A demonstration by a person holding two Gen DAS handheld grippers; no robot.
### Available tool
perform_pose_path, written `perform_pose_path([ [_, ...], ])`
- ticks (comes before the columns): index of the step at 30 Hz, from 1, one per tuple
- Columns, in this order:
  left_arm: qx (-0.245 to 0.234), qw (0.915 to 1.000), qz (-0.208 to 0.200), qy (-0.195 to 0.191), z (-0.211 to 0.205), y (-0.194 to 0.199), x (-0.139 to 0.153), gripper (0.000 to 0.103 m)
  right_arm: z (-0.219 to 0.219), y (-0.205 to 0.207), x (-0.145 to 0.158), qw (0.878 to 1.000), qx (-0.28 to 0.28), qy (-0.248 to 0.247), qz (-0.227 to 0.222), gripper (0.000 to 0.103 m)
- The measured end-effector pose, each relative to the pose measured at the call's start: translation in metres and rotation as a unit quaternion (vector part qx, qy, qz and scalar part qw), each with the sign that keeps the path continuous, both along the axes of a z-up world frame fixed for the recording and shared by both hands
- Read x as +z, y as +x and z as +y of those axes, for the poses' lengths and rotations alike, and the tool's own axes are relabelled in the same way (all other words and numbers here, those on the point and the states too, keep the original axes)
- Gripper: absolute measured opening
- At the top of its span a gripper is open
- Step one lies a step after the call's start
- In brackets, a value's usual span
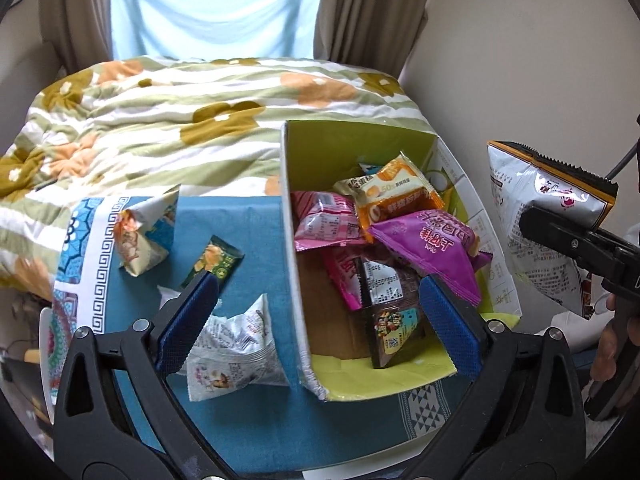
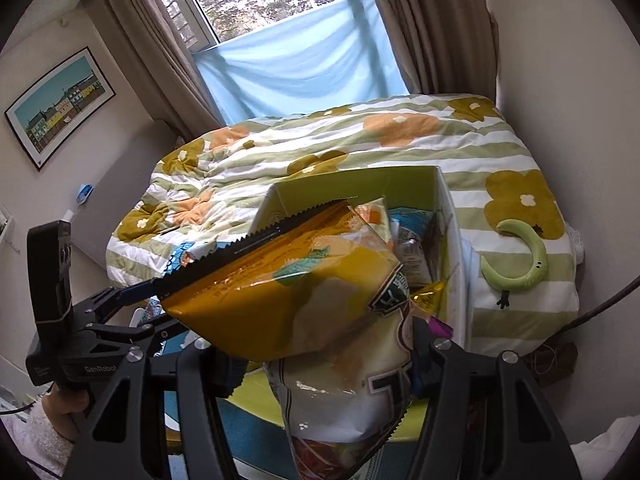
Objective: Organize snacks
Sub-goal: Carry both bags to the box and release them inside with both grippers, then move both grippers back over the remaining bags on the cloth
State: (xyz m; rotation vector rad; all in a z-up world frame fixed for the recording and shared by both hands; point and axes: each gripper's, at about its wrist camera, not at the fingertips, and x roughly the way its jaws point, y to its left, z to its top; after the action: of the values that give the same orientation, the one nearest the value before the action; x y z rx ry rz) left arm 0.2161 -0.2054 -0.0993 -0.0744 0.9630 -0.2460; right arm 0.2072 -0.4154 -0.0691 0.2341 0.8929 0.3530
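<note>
Cardboard box [image 1: 294, 264] holds purple packet [image 1: 436, 246], orange packet [image 1: 396, 196], pink packet [image 1: 326, 220]

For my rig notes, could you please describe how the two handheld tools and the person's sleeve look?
Both are black framed: the left tool has blue textured pads; the right tool looks alike. The left handle carries white "GenRobot" lettering, beside a fuzzy pale sleeve.

Left wrist view looks steeply down, close over the box [image 1: 360, 376], bed [image 1: 160, 120] toward 12 o'clock. Right wrist view, probably nearer, faces likewise; both share box [image 2: 448, 208], bed [image 2: 500, 152] and window.
</note>
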Motion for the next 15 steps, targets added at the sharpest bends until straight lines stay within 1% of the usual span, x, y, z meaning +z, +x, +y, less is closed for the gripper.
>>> perform_pose_path([
  [4, 0.018, 0.9998, -0.004, 0.007, 0.013, -0.006, 0.001, 0.100, 0.025, 0.010, 0.004, 0.999, 0.033, 0.006, -0.004, 0.056],
  [8, 0.035, 0.9993, 0.000, 0.008, 0.026, -0.011, 0.000, 0.100, 0.044, 0.020, -0.006, 0.998, 0.048, 0.027, 0.013, 0.058],
  [9, 0.039, 0.9992, 0.002, 0.009, 0.030, -0.013, -0.001, 0.100, 0.048, 0.022, -0.009, 0.998, 0.050, 0.035, 0.018, 0.063],
  [10, 0.043, 0.9990, 0.004, 0.010, 0.034, -0.016, -0.002, 0.100, 0.051, 0.023, -0.012, 0.998, 0.048, 0.040, 0.020, 0.071],
  [11, 0.048, 0.9988, 0.005, 0.012, 0.038, -0.019, -0.003, 0.100, 0.054, 0.023, -0.013, 0.998, 0.044, 0.044, 0.019, 0.091],
  [12, 0.052, 0.9985, 0.008, 0.014, 0.041, -0.021, -0.004, 0.100, 0.056, 0.022, -0.014, 0.998, 0.044, 0.048, 0.014, 0.101],
  [15, 0.067, 0.9975, 0.017, 0.015, 0.056, -0.030, -0.009, 0.100, 0.059, 0.016, -0.016, 0.998, 0.046, 0.053, 0.004, 0.101],
])
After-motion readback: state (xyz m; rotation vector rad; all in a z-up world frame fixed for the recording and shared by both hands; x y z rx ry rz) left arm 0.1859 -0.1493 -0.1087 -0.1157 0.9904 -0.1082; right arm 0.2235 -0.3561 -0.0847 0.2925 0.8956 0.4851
